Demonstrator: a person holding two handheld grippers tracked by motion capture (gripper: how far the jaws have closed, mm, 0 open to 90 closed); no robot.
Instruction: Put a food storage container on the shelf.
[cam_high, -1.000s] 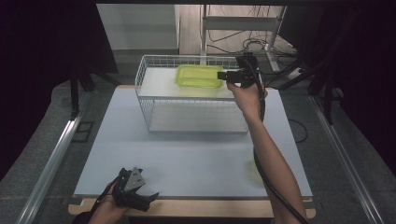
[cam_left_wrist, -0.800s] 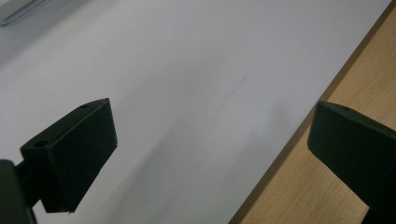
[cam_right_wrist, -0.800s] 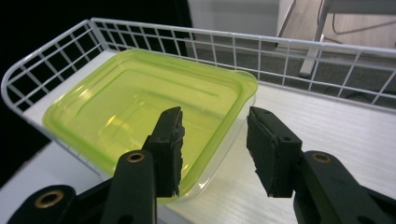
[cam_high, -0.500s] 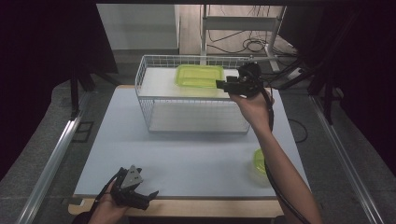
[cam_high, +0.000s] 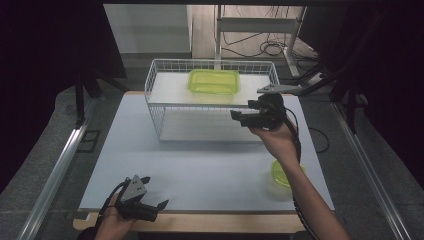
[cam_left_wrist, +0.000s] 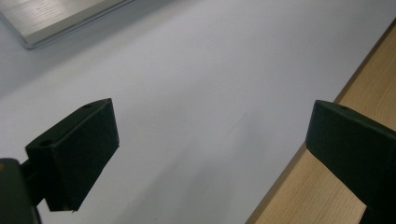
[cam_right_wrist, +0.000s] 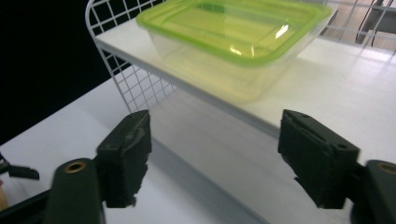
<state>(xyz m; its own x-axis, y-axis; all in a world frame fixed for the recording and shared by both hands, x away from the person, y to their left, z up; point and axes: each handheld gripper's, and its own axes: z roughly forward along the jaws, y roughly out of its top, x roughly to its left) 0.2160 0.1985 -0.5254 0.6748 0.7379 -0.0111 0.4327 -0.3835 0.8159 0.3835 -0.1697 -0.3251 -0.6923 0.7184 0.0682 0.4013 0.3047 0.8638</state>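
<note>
Two green-lidded containers are in play on a pale surface (cam_high: 200, 165), and the bigger one has just been delivered. Largest thing first: the white wire basket (cam_high: 155, 85), a rack with an upper shelf, stands at the far middle of the surface. On that shelf, towards its right half, sits the rectangular container (cam_high: 214, 81), clear-walled with its lime lid on, level and settled.

A second ago the right tongs (cam_high: 235, 116) were up at the basket's right end, against that container; half a second ago they had drawn just clear of it. Now they hang in front of the basket's right end, lower and nearer the person, well apart from the container. Their jaws have just been opening, and the right gripper view shows them wide apart with nothing between them, the container up on the shelf beyond. I judge the placing of this container done and the hand free for the next thing.

That is likely the small round container (cam_high: 281, 173), also green-lidded, near the right edge of the surface and partly hidden under the right forearm.

The left tongs (cam_high: 155, 192) rest low at the near left edge, where they were a second ago. In the left gripper view their jaws stand far apart over bare surface and the wooden edge (cam_left_wrist: 327, 196), holding and touching nothing.
</note>
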